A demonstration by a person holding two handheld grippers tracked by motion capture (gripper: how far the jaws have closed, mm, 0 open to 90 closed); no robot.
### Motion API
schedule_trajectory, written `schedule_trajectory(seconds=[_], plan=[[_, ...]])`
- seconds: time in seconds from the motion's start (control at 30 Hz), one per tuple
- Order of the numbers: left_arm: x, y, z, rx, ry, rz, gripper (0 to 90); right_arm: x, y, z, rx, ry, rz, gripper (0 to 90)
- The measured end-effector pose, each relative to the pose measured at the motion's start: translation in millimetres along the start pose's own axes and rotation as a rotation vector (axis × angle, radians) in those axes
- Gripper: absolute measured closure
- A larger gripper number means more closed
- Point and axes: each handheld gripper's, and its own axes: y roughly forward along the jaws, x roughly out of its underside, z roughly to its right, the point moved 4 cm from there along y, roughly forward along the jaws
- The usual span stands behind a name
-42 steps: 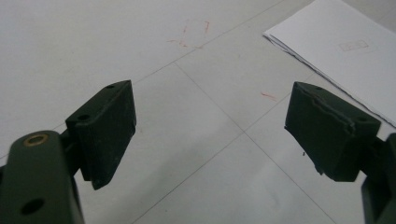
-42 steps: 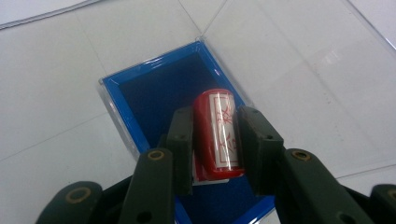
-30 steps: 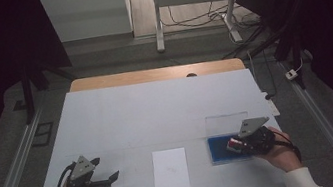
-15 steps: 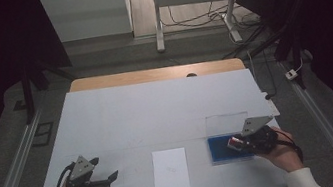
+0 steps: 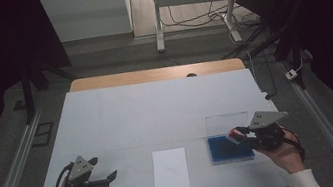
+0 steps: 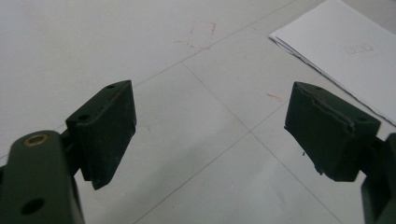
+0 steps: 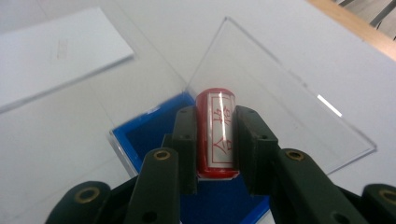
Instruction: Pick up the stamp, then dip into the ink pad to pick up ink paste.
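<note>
High view: the right tool (image 5: 240, 135), near the bench's front right corner, has crept from the rear of the blue-lined clear plastic box (image 5: 230, 147) towards its middle; the white paper sheet (image 5: 171, 171) lies untouched at the front edge. Left tool view: the left tool (image 6: 210, 135) gapes, empty. Right tool view: jaws pinch a red cylindrical stamp (image 7: 215, 134) over the blue lining; probably inking comes next.

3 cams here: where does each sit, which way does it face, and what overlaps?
High view: above the person's side, facing forward and down on the table; both hands and grippers show.
Left gripper view: on the left gripper, facing along its open jaws at bare table.
Right gripper view: on the right gripper, facing its jaws shut on a red stamp over the blue ink pad.
Shared: the paper shows in all three.
</note>
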Motion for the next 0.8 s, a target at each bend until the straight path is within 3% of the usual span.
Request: schedule_trajectory(seconds=[0.27,0.53,0.8], plan=[[0.3,0.0,0.1,-0.004,-0.002,0.001,16.8,-6.2,-3.6,-1.7,-0.01,0.02,0.005,70.1],[0.2,0.6,-0.1,-0.004,0.0,-0.001,16.8,-11.0,1.6,-5.2,0.018,0.03,-0.061,70.1],[0.4,1.0,0.9,-0.001,0.004,-0.005,16.8,-11.2,12.3,-8.9,0.017,0.012,-0.125,70.1]])
